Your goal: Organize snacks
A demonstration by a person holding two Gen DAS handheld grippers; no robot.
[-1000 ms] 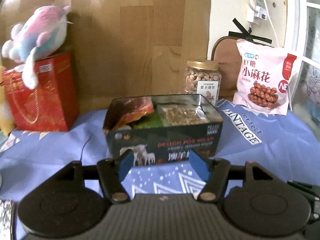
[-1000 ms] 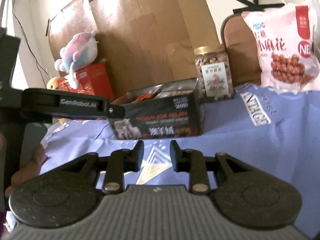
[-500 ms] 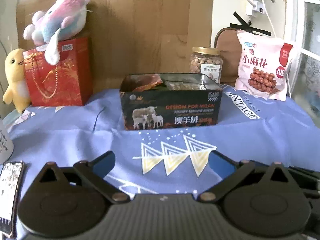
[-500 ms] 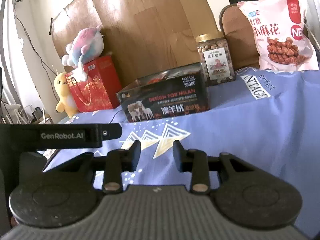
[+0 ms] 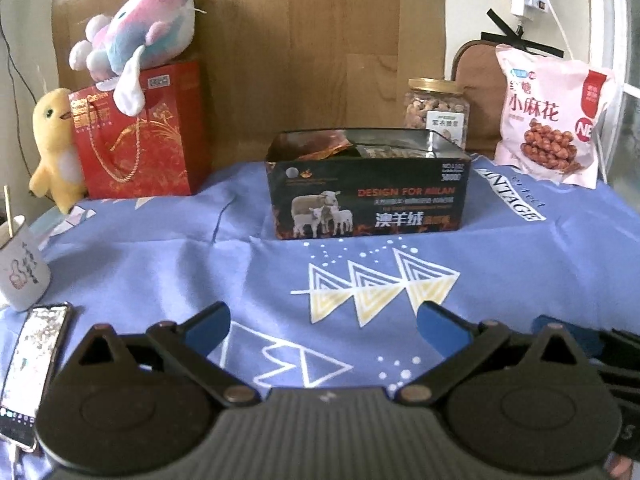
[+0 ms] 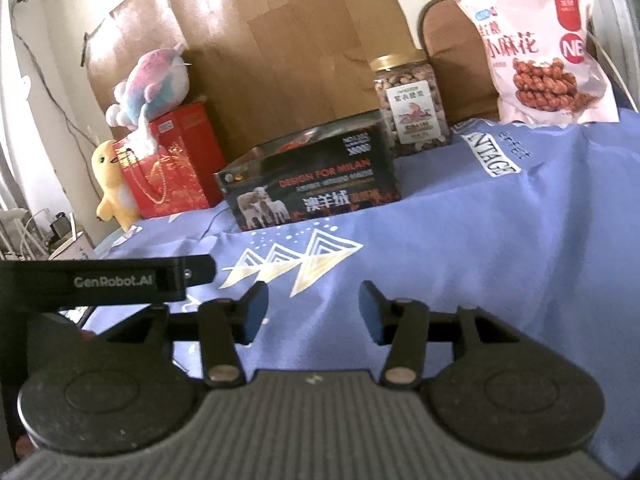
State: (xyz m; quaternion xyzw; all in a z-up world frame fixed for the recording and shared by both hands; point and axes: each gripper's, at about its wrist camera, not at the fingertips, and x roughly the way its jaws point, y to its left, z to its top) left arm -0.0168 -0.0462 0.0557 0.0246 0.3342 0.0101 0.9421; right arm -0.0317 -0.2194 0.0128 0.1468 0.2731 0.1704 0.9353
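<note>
Both grippers, left [image 5: 322,322] and right [image 6: 314,312], fingers apart and empty; box [image 5: 366,196] walls hide most snacks inside.

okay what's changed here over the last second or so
Both grippers have backed away from the black box. The left gripper has opened wide and the right gripper has been opening; nothing sits between either pair of fingers. Box, nut jar and pink bag stayed put.

1. The black box [image 5: 366,196] is hiding most of its snack packets [image 5: 324,146] from you; only their tops are showing.
2. The picture's edge is cutting off your phone [image 5: 34,372] and mug [image 5: 22,276].
3. The box is covering the nut jar [image 5: 438,114]'s base.
4. The jar's label print is staying too small to read.
</note>
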